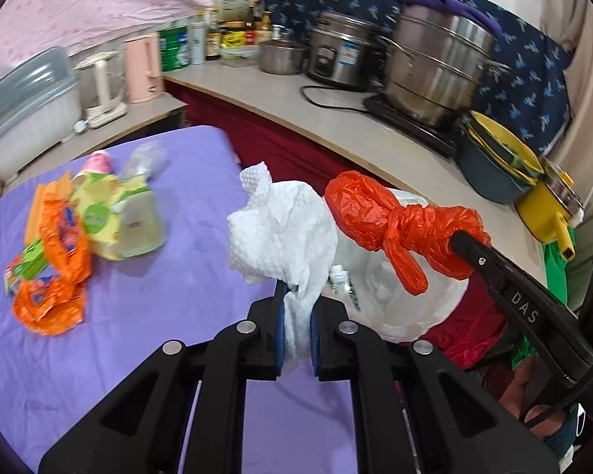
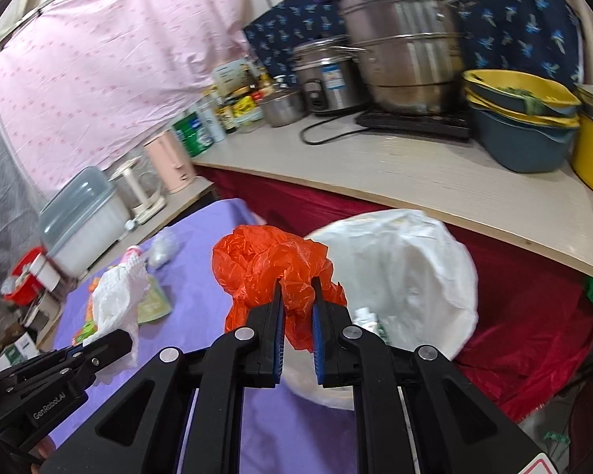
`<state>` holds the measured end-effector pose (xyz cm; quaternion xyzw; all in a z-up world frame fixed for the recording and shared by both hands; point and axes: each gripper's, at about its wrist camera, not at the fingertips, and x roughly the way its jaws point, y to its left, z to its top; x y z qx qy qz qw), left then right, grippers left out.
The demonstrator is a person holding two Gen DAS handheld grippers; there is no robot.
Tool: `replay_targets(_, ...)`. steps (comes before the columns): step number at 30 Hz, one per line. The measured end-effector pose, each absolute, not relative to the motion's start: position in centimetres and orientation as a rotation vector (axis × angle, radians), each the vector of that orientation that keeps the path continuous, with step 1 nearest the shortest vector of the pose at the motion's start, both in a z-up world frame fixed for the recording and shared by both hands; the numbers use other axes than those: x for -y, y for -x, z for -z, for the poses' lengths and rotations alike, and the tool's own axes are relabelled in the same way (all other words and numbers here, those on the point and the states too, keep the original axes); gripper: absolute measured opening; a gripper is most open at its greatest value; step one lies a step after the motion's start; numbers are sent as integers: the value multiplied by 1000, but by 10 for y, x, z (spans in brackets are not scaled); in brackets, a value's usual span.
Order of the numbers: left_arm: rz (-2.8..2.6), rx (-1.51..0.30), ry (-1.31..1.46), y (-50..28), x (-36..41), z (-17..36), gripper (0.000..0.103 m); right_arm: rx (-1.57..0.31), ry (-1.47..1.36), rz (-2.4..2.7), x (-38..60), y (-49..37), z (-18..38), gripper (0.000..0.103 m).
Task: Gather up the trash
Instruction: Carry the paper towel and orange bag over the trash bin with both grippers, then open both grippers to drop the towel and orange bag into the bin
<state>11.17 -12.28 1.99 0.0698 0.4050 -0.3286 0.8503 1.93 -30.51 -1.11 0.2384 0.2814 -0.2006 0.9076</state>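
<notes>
Both loads appear to be on their way to the white trash bag (image 2: 407,272), which gapes just ahead of and below the right gripper (image 2: 298,308); the next move likely calls for carrying each over its mouth and letting go. More wrappers (image 1: 71,229) lie on the purple table (image 1: 170,288), off to the left gripper's (image 1: 296,316) left. The right gripper pinches a knotted, crinkled orange plastic bag (image 2: 272,264); the left pinches a crumpled, embossed white paper towel (image 1: 280,229).
</notes>
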Motion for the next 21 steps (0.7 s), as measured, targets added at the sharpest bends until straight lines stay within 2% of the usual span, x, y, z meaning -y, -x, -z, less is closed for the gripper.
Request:
replay_targets(11,847,-891,-223,-100,202,7,9,-601,-556,548,358,15,40,11)
replay_targets(21,852,-946,-279,-105,227,33,11,-622,-579,567,369,12,54,11)
